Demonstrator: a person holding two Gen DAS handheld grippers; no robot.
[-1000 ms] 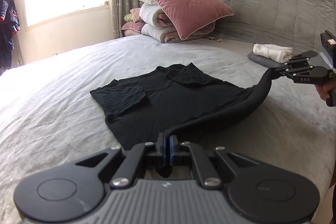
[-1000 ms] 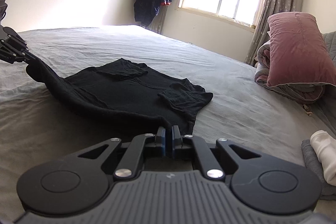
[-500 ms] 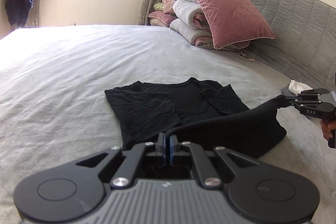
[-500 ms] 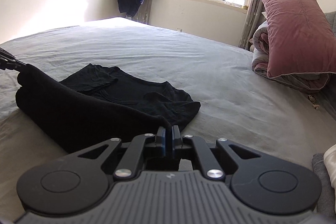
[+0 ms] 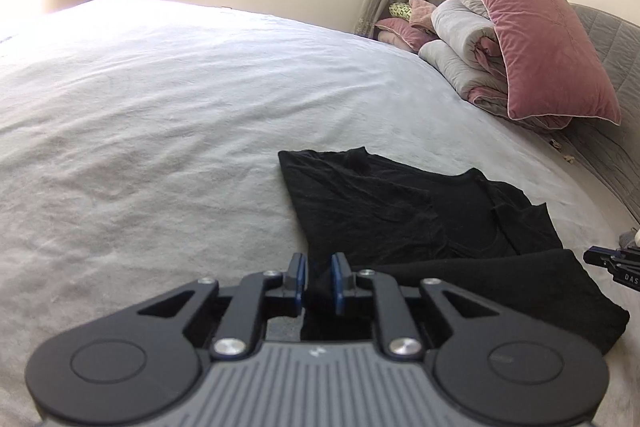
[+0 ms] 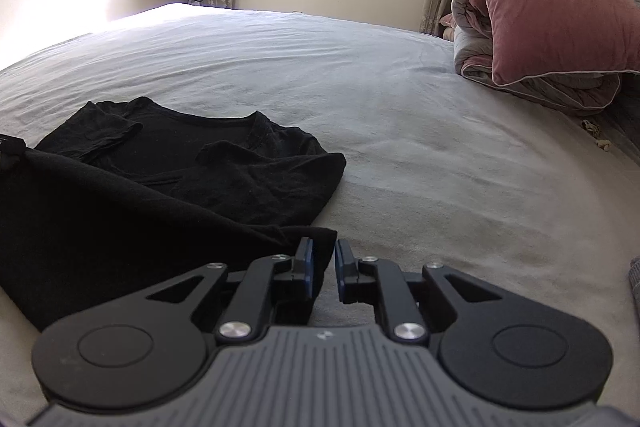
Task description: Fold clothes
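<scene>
Grey bed (image 5: 160, 115), folded black shirt (image 5: 400, 203), fingers (image 5: 298, 273) parted

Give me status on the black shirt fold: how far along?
Done: sleeves tucked in, hem half of the black shirt laid over toward the collar on the bed. In hand: left claw and right claw both open at the hem corners. Left: retract, possibly another fold.

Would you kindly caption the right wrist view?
Right gripper open at the half-folded black T-shirt on the grey bed.
</scene>
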